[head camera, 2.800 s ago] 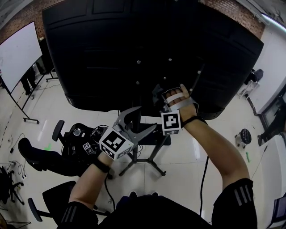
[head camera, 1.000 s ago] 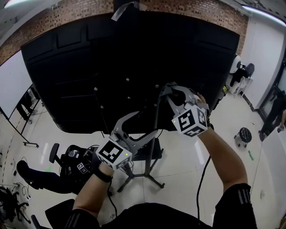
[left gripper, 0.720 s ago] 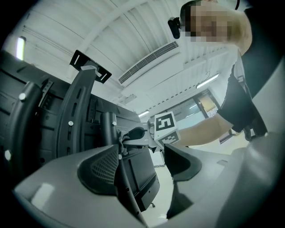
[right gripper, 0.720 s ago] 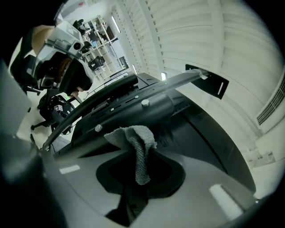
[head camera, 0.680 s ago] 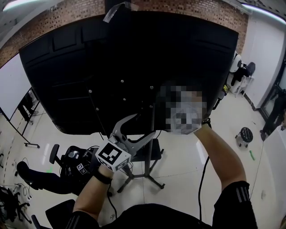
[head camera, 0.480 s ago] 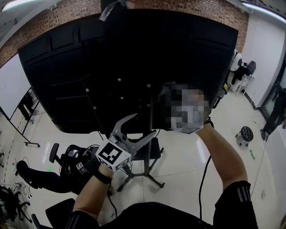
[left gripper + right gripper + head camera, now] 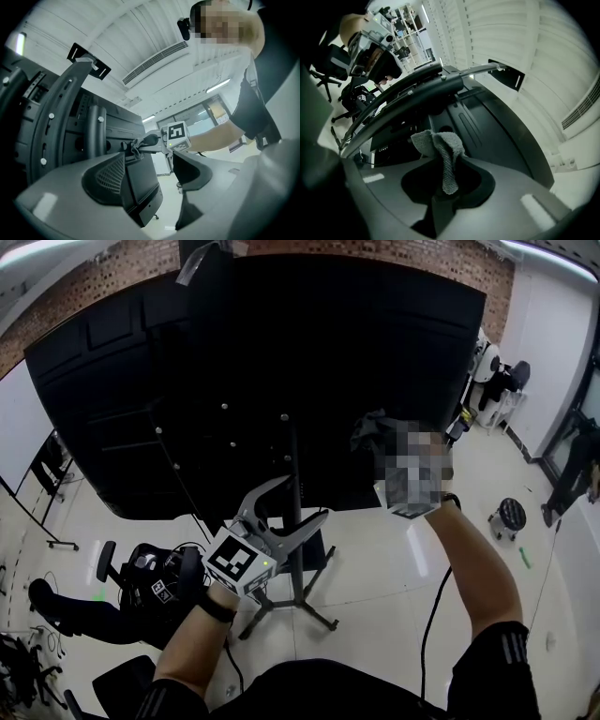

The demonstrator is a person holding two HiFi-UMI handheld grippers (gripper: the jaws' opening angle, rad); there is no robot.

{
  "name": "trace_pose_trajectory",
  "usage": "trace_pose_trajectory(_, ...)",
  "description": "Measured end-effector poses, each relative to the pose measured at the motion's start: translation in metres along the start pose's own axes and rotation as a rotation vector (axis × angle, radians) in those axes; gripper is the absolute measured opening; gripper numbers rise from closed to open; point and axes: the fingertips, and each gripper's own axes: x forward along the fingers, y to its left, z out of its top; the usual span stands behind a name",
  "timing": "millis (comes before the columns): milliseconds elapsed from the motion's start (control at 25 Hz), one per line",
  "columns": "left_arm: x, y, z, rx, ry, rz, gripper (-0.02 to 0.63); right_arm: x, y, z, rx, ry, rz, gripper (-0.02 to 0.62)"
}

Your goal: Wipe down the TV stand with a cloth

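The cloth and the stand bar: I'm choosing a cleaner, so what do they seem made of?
Cloth: looks like grey terry or microfibre, matte, with a nubby looped weave and soft folds.
Stand bar: probably black-painted metal, semi-gloss. It shows thin sheen lines along its rigid curved edge, though plastic is possible.

Grey woven cloth (image 7: pixel 440 150), black TV stand (image 7: pixel 301 579).

Grey cloth (image 7: pixel 442 154) — bunched, drooping; black TV stand (image 7: pixel 300 577) — upright.
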Motion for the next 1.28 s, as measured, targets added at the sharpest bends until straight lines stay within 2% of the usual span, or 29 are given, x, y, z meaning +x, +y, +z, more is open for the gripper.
trace_pose_trajectory(80, 0.005, -0.004, -0.004, -0.001, 0.0, -0.005, 0.341, -0.004, -0.004, -0.016, 0.029, 0.018, 0.002, 0.058)
trace_pose_trajectory(200, 0.011, -0.008, -0.006, 0.0, 0.002, -0.008, 0.341, -0.01, -0.006, -0.029, 0.011, 0.037, -0.006, 0.058)
trace_pose_trajectory(360, 0.013, -0.013, -0.001, 0.011, 0.003, -0.005, 0.341, -0.017, -0.011, -0.024, 0.022, 0.018, -0.019, 0.058)
trace_pose_trajectory(640, 0.002, -0.011, 0.039, 0.076, -0.034, 0.029, 0.341, -0.03, -0.039, 0.067, -0.019, -0.177, -0.058, 0.058)
trace_pose_trajectory(760, -0.005, -0.01, 0.052, 0.098, -0.043, 0.045, 0.341, -0.018, -0.04, 0.105, -0.029, -0.227, -0.023, 0.058)
trace_pose_trajectory(920, -0.016, -0.01, 0.06, 0.12, -0.054, 0.064, 0.341, 0.008, -0.034, 0.13, -0.043, -0.228, 0.044, 0.058)
trace_pose_trajectory(1080, -0.026, -0.012, 0.057, 0.13, -0.038, 0.081, 0.341, 0.024, -0.03, 0.128, -0.05, -0.202, 0.066, 0.058)
trace_pose_trajectory(1280, -0.026, -0.015, 0.055, 0.102, -0.025, 0.09, 0.341, 0.019, -0.037, 0.098, -0.021, -0.162, 0.043, 0.059)
